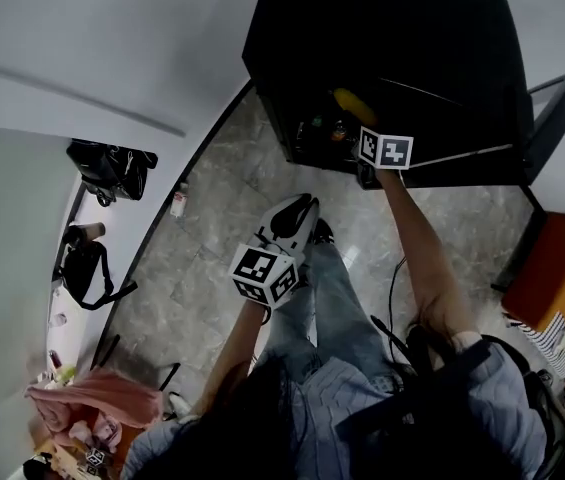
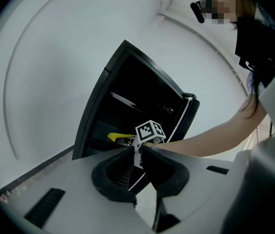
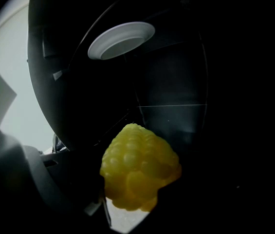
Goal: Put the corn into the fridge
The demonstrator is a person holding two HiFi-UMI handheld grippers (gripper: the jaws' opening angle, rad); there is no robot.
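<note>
The black fridge (image 1: 382, 28) stands open (its door swung aside). The person's right arm stretches out nearly straight toward it, and the right tool (image 1: 354, 123) is clamped on the yellow corn (image 3: 139, 174) just inside the dark opening. The left forearm is bent low above the knee, with the left tool (image 2: 138, 150) pinched together on nothing.

Grey marbled floor tiles (image 1: 212, 238) meet a plain white wall (image 1: 92, 38) along a dark skirting (image 1: 158, 218), with black bags (image 1: 112, 168) on a white ledge (image 1: 73, 209) and an orange seat (image 1: 552, 268).
</note>
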